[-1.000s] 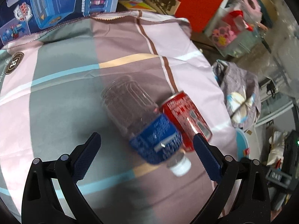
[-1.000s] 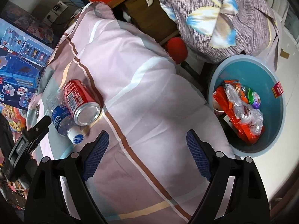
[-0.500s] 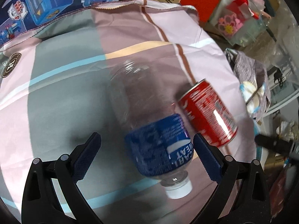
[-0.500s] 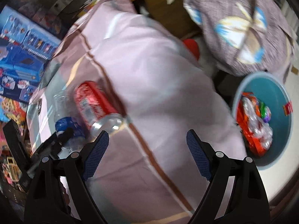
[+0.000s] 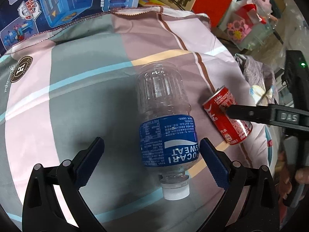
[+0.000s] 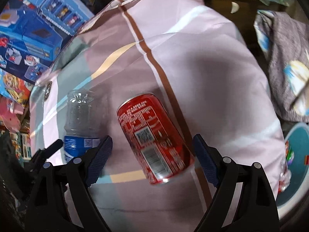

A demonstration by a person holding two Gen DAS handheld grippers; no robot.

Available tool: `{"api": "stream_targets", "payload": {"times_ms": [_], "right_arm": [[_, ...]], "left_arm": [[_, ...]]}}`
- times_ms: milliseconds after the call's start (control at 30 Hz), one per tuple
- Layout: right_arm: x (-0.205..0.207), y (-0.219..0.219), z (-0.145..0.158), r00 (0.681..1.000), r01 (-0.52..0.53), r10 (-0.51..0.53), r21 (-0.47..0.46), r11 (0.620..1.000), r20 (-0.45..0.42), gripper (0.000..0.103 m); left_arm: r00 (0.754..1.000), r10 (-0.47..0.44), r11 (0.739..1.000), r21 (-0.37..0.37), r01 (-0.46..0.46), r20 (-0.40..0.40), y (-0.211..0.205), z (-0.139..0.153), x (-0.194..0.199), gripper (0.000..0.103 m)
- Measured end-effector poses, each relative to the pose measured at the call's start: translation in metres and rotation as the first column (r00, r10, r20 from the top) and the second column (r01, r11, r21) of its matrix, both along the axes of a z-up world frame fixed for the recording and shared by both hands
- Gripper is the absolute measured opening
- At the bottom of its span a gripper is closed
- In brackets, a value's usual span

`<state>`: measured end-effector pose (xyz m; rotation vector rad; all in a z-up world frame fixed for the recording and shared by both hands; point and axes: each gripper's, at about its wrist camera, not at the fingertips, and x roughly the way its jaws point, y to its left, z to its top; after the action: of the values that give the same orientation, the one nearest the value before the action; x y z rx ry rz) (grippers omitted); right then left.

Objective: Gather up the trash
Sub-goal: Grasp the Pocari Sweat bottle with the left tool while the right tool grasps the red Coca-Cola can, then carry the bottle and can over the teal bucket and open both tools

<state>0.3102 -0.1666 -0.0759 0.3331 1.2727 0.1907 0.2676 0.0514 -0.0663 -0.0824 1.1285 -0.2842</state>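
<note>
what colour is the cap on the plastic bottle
White. The cap on the clear, blue-labelled plastic bottle shows best in the left wrist view.

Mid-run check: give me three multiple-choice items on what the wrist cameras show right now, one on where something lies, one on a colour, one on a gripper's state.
1. Where does the red can lie?
A. in the teal bin
B. on the striped bedspread, beside the clear bottle
C. on the floor

2. What colour is the bottle's label?
A. blue
B. green
C. yellow

3. How does the right gripper stand?
A. shut on the can
B. shut on nothing
C. open, a finger on each side of the can

Answers: 1 B, the can rests on the striped bedspread next to the clear bottle. 2 A, its band is blue with white lettering. 3 C, both pads stand clear of the can's sides.
</note>
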Motion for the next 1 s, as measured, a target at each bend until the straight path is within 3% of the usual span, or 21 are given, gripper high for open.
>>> {"api": "stream_targets", "payload": {"times_ms": [67,100,200,500,567,600,767,1000], "right_arm": [[0.004,0.003,-0.006,1.0,-0.009,0.009,-0.014,1.0,0.0,0.08],[0.003,0.003,-0.008,1.0,-0.012,0.012,-0.012,1.0,-0.002,0.068],[0.0,0.003,-0.013,1.0,-0.022,0.022,-0.011,1.0,0.01,0.063],[-0.022,-0.026,-0.011,0.999,0.043,-0.043,0.019,0.999,0.012,0.061],[-0.027,-0.032,-0.012,0.998,0.057,-0.057,0.037,0.998,0.007,0.061],[-0.03,-0.034,-0.012,0.998,0.061,-0.061,0.044,0.997,0.006,0.061],[-0.047,-0.044,-0.011,0.996,0.084,-0.085,0.093,0.992,0.013,0.061],[-0.072,-0.059,0.003,0.992,0.115,-0.122,0.139,0.984,0.042,0.061]], "left_arm": [[1.0,0.005,1.0,0.002,-0.005,-0.008,0.001,-0.002,0.002,0.099],[1.0,0.007,1.0,0.0,-0.007,-0.014,0.001,-0.003,0.003,0.099],[1.0,0.006,1.0,0.005,-0.006,-0.028,-0.004,-0.008,0.008,0.099],[0.999,-0.029,0.999,0.023,0.03,-0.021,-0.031,-0.02,0.021,0.098],[0.999,-0.039,0.998,0.039,0.039,-0.004,-0.037,-0.018,0.021,0.074],[0.999,-0.044,0.997,0.058,0.044,-0.007,-0.039,-0.019,0.02,0.067],[0.997,-0.08,0.989,0.127,0.079,0.009,-0.052,-0.016,0.007,0.066],[0.992,-0.126,0.982,0.143,0.121,0.024,-0.068,-0.001,-0.018,0.066]]}}
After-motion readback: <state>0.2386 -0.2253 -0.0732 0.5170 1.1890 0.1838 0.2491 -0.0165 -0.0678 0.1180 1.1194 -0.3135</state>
